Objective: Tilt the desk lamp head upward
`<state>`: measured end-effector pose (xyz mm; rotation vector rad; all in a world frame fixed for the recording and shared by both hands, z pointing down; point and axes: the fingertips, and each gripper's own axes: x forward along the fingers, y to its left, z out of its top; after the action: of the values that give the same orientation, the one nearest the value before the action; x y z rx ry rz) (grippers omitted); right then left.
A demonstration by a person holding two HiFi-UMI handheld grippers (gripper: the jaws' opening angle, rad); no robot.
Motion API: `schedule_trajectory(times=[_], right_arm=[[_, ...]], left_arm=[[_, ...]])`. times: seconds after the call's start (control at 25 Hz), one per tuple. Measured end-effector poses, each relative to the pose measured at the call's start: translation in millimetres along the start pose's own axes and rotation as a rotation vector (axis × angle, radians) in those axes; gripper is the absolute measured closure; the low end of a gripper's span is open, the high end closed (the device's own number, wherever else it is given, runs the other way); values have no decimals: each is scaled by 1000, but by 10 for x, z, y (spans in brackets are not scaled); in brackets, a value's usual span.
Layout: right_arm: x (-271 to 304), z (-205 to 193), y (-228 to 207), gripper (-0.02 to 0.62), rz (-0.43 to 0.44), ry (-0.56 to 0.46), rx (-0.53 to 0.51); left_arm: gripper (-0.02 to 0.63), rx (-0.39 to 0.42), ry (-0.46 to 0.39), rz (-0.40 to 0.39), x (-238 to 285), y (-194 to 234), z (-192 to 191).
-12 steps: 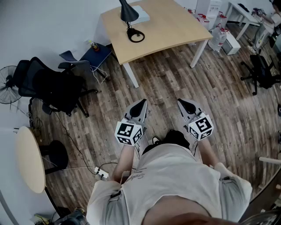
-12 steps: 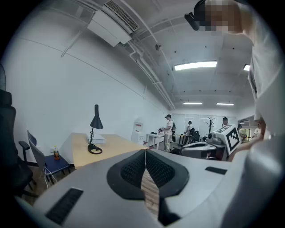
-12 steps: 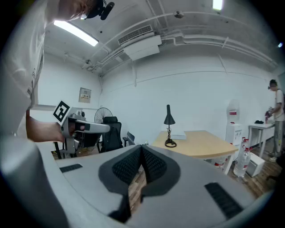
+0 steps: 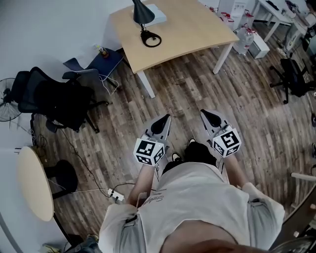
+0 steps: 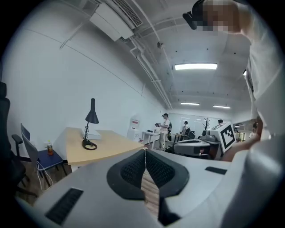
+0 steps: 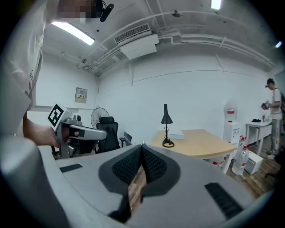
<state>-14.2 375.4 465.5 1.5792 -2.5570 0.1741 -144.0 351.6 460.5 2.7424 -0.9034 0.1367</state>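
Observation:
A black desk lamp (image 4: 142, 20) with a cone head and ring base stands on the light wooden desk (image 4: 197, 34) at the top of the head view. It also shows far off in the left gripper view as the lamp (image 5: 91, 122) and in the right gripper view as the lamp (image 6: 166, 125). Both grippers hang over the wood floor, well short of the desk. My left gripper (image 4: 164, 120) is shut with nothing in it, tips touching (image 5: 144, 151). My right gripper (image 4: 204, 115) is shut and empty too (image 6: 142, 146).
A black office chair (image 4: 59, 101) and a blue chair (image 4: 94, 66) stand left of the desk. A white box (image 4: 154, 15) lies behind the lamp. A round table (image 4: 34, 180) and a power strip (image 4: 115, 196) sit at lower left. Water bottles (image 4: 247, 37) stand by the desk's right leg.
The person has stepped slightly forward; the desk and lamp sit a little higher and nearer the frame edge. The left gripper has shifted a bit right. Both stay shut.

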Motion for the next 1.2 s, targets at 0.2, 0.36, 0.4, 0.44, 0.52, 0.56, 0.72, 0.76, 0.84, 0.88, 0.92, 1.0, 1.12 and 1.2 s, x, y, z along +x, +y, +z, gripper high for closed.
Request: schedule_trajectory(times=[0.2,0.36,0.4,0.44,0.52,0.56,0.72,0.76,0.84,0.88,0.92,1.0,1.12,1.2], right_arm=[[180,-113,-233,601,9,31,22],[408,-218,-517,601,37,55,50],[480,-250,-617,601,43,63,60],[561,-257,-722,601,50,65,65],[766,-193,-941,601,72,50,44],[882,-145,-1050,601,82,39,27],[1264,-16,-1446,601,116,6,13],[1342,5,-1546,601,125,2,15],[1489,22,-1731,601,146,2,16],[1555,18,-1809,601,157,5,16],[1617,15,-1877,601,170,7,16],[1746,21,-2010,601,193,7,13],[1942,12,-2202,601,208,18,13],[2043,-5,-2270,601,213,29,30]], left_arm=[[591,-15,30,-7,273,144,-62],[591,-25,55,12,622,283,-48],[591,-25,57,18,726,323,-12],[591,-24,56,22,834,368,40],[591,-11,52,26,1072,478,170],[591,-2,54,29,1197,541,228],[591,21,53,54,1662,744,445],[591,23,43,64,1774,787,513],[591,25,24,85,1978,884,628],[591,23,18,96,2061,936,663],[591,21,16,107,2132,991,683],[591,11,18,133,2257,1119,694],[591,-24,30,167,2402,1294,675],[591,-40,43,178,2449,1380,672]])
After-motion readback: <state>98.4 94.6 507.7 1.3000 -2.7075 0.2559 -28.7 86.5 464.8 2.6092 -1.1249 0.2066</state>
